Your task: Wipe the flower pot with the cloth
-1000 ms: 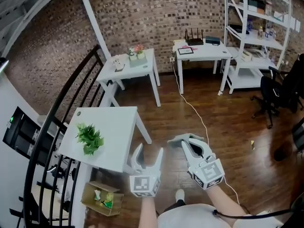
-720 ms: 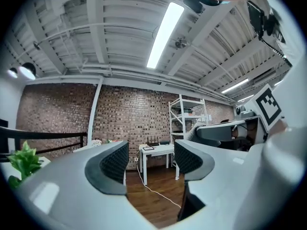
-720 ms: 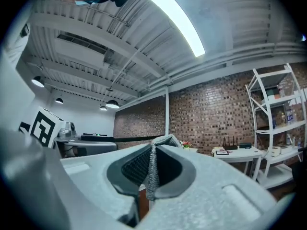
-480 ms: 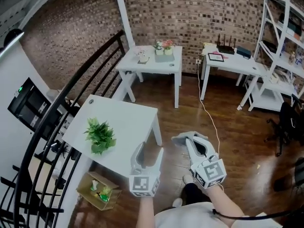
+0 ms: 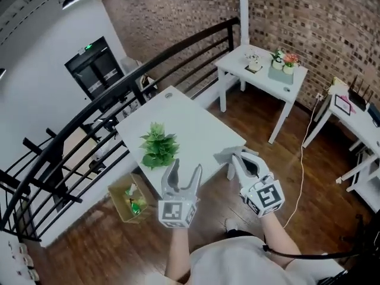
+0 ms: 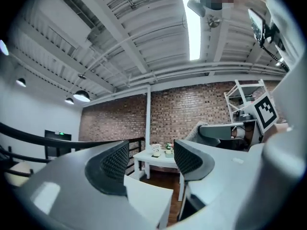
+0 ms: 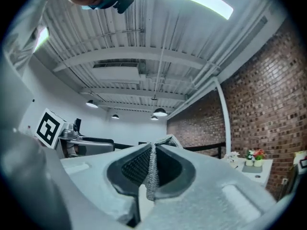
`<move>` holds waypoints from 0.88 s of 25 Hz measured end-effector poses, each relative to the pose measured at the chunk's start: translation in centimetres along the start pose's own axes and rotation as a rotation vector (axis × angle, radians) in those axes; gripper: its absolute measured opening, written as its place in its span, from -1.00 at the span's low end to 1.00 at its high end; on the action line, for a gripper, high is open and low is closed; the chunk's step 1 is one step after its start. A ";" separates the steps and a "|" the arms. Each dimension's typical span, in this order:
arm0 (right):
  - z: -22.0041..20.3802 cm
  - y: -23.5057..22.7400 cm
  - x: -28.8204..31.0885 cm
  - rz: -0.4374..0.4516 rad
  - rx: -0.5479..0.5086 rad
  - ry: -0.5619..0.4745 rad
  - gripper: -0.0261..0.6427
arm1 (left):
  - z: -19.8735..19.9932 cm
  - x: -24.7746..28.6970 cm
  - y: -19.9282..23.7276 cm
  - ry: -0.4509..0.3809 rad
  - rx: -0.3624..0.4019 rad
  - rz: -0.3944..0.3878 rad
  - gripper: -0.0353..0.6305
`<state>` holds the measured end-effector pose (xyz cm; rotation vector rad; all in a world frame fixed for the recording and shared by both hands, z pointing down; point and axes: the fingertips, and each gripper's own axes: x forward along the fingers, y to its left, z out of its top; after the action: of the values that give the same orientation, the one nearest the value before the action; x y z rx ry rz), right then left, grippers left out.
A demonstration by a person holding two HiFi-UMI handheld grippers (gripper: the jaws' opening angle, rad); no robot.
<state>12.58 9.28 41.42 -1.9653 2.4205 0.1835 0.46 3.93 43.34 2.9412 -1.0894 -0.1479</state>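
A green leafy plant point(image 5: 159, 146) stands on a white square table point(image 5: 202, 129); its pot is mostly hidden under the leaves. My left gripper point(image 5: 185, 166) hovers just in front of the plant at the table's near edge, jaws apart and nothing between them point(image 6: 151, 159). To the right, my right gripper point(image 5: 239, 158) is shut on a grey cloth point(image 5: 228, 155), which hangs past its tips over the table's corner. In the right gripper view the cloth point(image 7: 152, 169) is pinched edge-on between the pads point(image 7: 136, 169).
A black railing point(image 5: 119, 100) runs behind the table. Under its near side a cardboard box point(image 5: 129, 198) sits on the wooden floor. A second white table point(image 5: 261, 70) with small flower pots point(image 5: 284, 61) stands by the brick wall. A white cable point(image 5: 303, 159) trails across the floor.
The view has swung left: the table with the plant went from the left side to straight ahead of both grippers. The right gripper still holds the cloth; the left jaws still stand apart.
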 end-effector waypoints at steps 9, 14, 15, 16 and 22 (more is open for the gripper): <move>-3.7 1.6 9.0 0.325 0.076 0.005 -0.93 | -4.0 -3.4 8.6 0.105 -0.009 0.362 0.03; -6.0 3.0 13.6 0.399 0.102 0.036 -0.93 | -6.9 -3.8 12.3 0.146 -0.033 0.436 0.06; -6.4 3.3 14.5 0.409 0.102 0.043 -0.93 | -7.7 -3.8 13.0 0.155 -0.044 0.442 0.07; -6.8 3.6 15.3 0.417 0.102 0.051 -0.93 | -8.5 -3.8 13.7 0.165 -0.057 0.445 0.08; -8.0 4.9 20.4 0.440 0.058 0.095 -0.93 | -15.6 -4.2 17.4 0.281 -0.121 0.442 0.16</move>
<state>4.07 -10.48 47.91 -1.4232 2.8501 0.0229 -12.66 -7.05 59.85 2.4435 -1.5708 0.1879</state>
